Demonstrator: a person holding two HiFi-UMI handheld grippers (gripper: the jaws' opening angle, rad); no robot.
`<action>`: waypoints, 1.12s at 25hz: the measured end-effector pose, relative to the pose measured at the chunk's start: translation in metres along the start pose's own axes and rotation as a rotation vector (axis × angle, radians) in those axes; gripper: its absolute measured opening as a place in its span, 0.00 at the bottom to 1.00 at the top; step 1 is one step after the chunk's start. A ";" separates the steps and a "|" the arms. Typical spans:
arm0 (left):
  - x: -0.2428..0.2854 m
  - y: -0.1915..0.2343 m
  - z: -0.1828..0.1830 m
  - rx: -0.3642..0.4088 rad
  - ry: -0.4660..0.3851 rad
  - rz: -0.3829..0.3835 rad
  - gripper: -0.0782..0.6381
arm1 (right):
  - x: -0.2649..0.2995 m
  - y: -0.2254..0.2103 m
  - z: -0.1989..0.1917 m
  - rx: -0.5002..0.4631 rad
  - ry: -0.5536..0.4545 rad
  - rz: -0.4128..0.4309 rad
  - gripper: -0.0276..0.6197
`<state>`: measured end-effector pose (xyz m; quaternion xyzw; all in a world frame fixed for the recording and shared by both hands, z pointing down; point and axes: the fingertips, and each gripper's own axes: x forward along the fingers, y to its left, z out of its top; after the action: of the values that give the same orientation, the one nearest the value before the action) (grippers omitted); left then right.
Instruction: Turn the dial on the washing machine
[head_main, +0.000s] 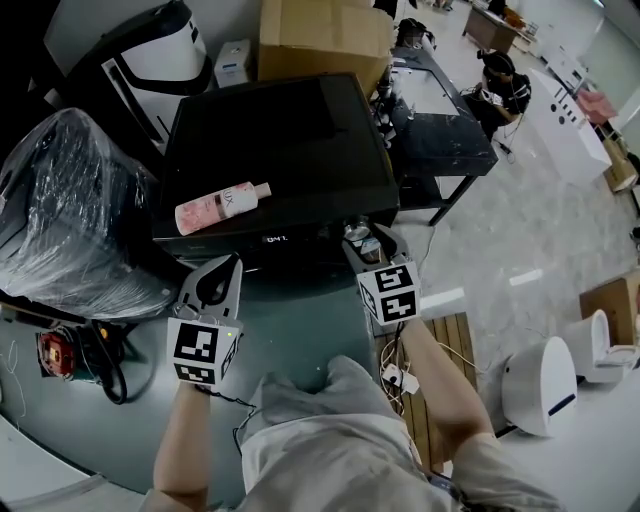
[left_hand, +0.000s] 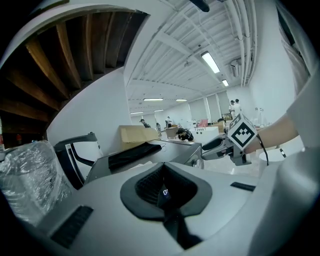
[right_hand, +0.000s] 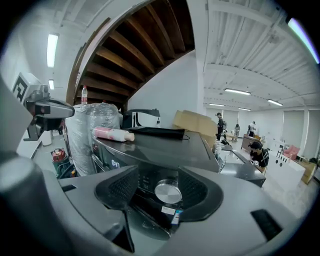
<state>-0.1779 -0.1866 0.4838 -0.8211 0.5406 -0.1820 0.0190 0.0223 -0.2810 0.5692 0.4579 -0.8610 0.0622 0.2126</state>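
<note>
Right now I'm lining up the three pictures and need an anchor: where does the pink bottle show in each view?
Head view: the pink bottle lies on its side on the washing machine, at the front left of its dark top.
Left gripper view: I cannot make it out here.
Right gripper view: it sits left of centre, on the machine's top.
Shared landmark: the cardboard box behind the machine.

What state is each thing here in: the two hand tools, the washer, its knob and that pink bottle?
Left gripper: shut, nothing held.
Right gripper: open, jaws either side of the dial, not yet closed on it.
Dial: ungripped.
Washing machine: lid down, display lit.
Pink bottle: lying on its side on the lid, cap on.
</note>
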 end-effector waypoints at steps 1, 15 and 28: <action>0.003 0.000 -0.005 -0.004 0.000 0.001 0.14 | 0.005 -0.002 -0.006 -0.001 0.005 -0.008 0.44; 0.022 0.002 -0.050 -0.020 0.032 -0.016 0.14 | 0.048 -0.022 -0.054 0.033 0.025 -0.126 0.45; 0.022 -0.005 -0.056 -0.058 0.064 -0.057 0.14 | 0.048 -0.036 -0.060 0.470 -0.035 -0.112 0.41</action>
<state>-0.1836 -0.1953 0.5437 -0.8301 0.5225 -0.1929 -0.0272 0.0471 -0.3201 0.6400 0.5428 -0.7996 0.2412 0.0883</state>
